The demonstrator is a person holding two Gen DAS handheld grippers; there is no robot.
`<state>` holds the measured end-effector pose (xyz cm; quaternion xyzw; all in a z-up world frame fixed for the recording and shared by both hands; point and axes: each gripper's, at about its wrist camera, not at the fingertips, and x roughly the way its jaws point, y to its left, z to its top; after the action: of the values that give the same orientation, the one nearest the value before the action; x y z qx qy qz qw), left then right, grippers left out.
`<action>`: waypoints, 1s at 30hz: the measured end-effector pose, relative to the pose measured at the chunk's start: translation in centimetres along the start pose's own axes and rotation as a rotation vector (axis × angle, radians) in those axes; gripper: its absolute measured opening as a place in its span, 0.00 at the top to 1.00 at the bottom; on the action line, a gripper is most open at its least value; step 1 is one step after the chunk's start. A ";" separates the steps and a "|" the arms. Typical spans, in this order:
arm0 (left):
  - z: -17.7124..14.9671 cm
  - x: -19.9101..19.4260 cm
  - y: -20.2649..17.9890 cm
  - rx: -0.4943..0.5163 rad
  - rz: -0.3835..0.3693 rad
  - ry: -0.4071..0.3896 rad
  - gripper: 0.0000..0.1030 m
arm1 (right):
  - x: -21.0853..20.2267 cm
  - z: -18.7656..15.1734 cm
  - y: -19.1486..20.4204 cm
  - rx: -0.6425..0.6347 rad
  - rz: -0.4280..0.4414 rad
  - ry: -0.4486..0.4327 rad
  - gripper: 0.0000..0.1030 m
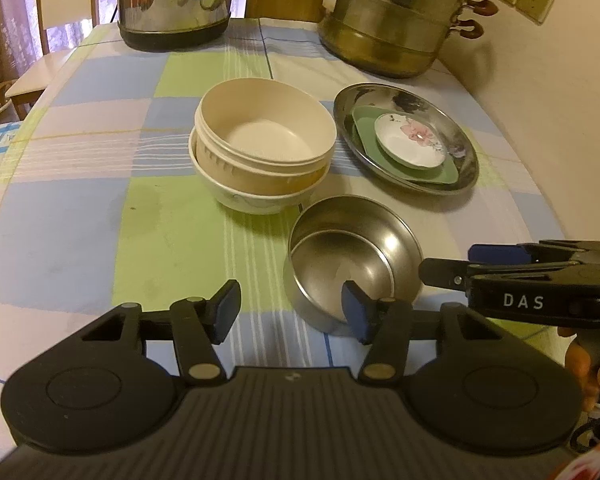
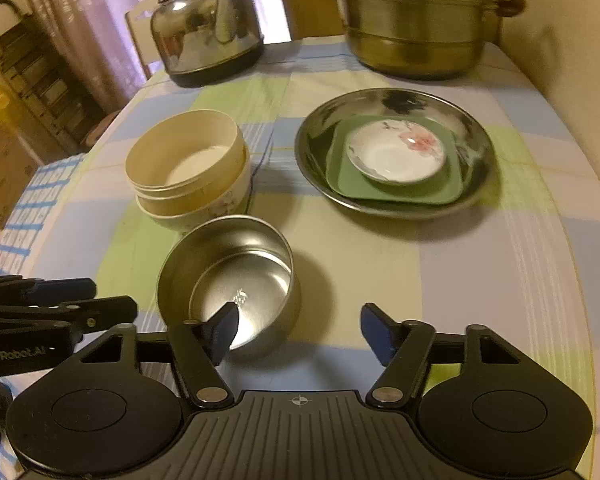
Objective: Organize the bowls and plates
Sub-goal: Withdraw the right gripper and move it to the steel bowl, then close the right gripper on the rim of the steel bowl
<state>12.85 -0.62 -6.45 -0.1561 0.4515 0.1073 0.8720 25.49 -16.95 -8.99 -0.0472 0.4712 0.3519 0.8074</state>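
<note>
A small steel bowl point(image 1: 352, 256) point(image 2: 228, 276) stands empty on the checked tablecloth near me. My left gripper point(image 1: 290, 310) is open, and its right pad point(image 1: 354, 308) shows in front of the bowl's near rim. My right gripper point(image 2: 300, 332) is open too, with its left pad point(image 2: 226, 332) over the bowl's near rim. Neither grips anything. Behind the steel bowl, a cream bowl point(image 1: 264, 132) point(image 2: 184, 152) sits tilted inside a white floral bowl point(image 1: 244, 196) point(image 2: 196, 212). To the right, a steel plate point(image 1: 466, 148) point(image 2: 380, 98) carries a green square plate point(image 1: 420, 172) point(image 2: 400, 196) and a floral saucer point(image 1: 410, 142) point(image 2: 396, 152).
A steel kettle point(image 1: 172, 0) point(image 2: 208, 28) and a tall stacked steamer pot point(image 1: 392, 20) point(image 2: 416, 20) stand at the table's far edge. A wall point(image 1: 540, 92) runs close along the right side. A chair point(image 1: 56, 20) stands beyond the far left corner.
</note>
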 end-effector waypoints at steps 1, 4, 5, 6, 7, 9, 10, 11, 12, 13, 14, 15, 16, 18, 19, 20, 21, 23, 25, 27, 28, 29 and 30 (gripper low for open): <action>0.1 0.3 0.0 -0.004 0.005 0.001 0.50 | 0.4 0.2 -0.1 -0.009 0.006 0.005 0.40; 0.6 1.4 -0.1 -0.019 0.019 0.007 0.52 | 1.7 0.8 -0.4 -0.030 0.022 0.024 0.45; 0.7 1.8 -0.2 -0.024 0.024 0.010 0.53 | 2.0 1.0 -0.5 -0.038 0.029 0.029 0.46; 0.8 2.1 -0.2 -0.028 0.030 0.014 0.53 | 2.4 1.2 -0.5 -0.044 0.035 0.035 0.47; 0.9 2.4 -0.2 -0.032 0.033 0.017 0.55 | 2.7 1.4 -0.6 -0.050 0.041 0.040 0.49; 1.0 2.9 -0.3 -0.038 0.038 0.023 0.57 | 3.2 1.6 -0.7 -0.060 0.055 0.049 0.52; 1.1 3.2 -0.4 -0.041 0.040 0.028 0.58 | 3.5 1.7 -0.6 -0.063 0.062 0.054 0.54; 1.2 3.5 -0.4 -0.044 0.042 0.031 0.60 | 3.7 1.9 -0.7 -0.068 0.069 0.058 0.54; 1.3 3.7 -0.4 -0.047 0.043 0.034 0.61 | 3.9 2.0 -0.7 -0.072 0.076 0.062 0.57; 1.3 3.9 -0.5 -0.049 0.045 0.039 0.63 | 4.1 2.1 -0.7 -0.075 0.082 0.066 0.59; 1.4 4.1 -0.5 -0.050 0.043 0.041 0.64 | 4.2 2.1 -0.7 -0.079 0.087 0.071 0.59; 1.4 4.3 -0.6 -0.050 0.044 0.045 0.65 | 4.4 2.2 -0.7 -0.081 0.093 0.075 0.61; 1.4 4.4 -0.6 -0.050 0.046 0.049 0.66 | 4.4 2.2 -0.8 -0.083 0.098 0.078 0.63; 1.4 4.7 -0.7 -0.049 0.047 0.058 0.69 | 4.7 2.2 -0.9 -0.083 0.105 0.085 0.66; 1.4 4.8 -0.7 -0.050 0.047 0.061 0.69 | 4.7 2.3 -1.0 -0.083 0.108 0.089 0.69; 1.4 5.0 -0.7 -0.050 0.046 0.066 0.70 | 4.8 2.3 -1.1 -0.082 0.112 0.092 0.70; 1.4 5.1 -0.8 -0.050 0.046 0.069 0.72 | 4.9 2.3 -1.3 -0.082 0.116 0.095 0.73; 1.4 5.3 -0.8 -0.050 0.047 0.077 0.77 | 5.0 2.4 -1.4 -0.080 0.120 0.098 0.77; 1.4 5.4 -0.8 -0.053 0.045 0.083 0.80 | 5.0 2.5 -1.5 -0.079 0.124 0.099 0.82; 1.3 5.5 -0.7 -0.055 0.043 0.089 0.83 | 4.9 2.4 -1.6 -0.077 0.131 0.100 0.84; 1.3 5.6 -0.7 -0.056 0.042 0.091 0.84 | 4.9 2.4 -1.6 -0.076 0.134 0.100 0.85; 1.2 5.6 -0.7 -0.057 0.041 0.093 0.86 | 4.8 2.4 -1.6 -0.074 0.137 0.101 0.86; 1.2 5.6 -0.7 -0.056 0.038 0.095 0.87 | 4.8 2.4 -1.6 -0.074 0.139 0.101 0.87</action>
<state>17.14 -0.55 -10.25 -0.1768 0.4920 0.1290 0.8427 29.71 -14.63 -11.89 -0.0616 0.5000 0.4214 0.7540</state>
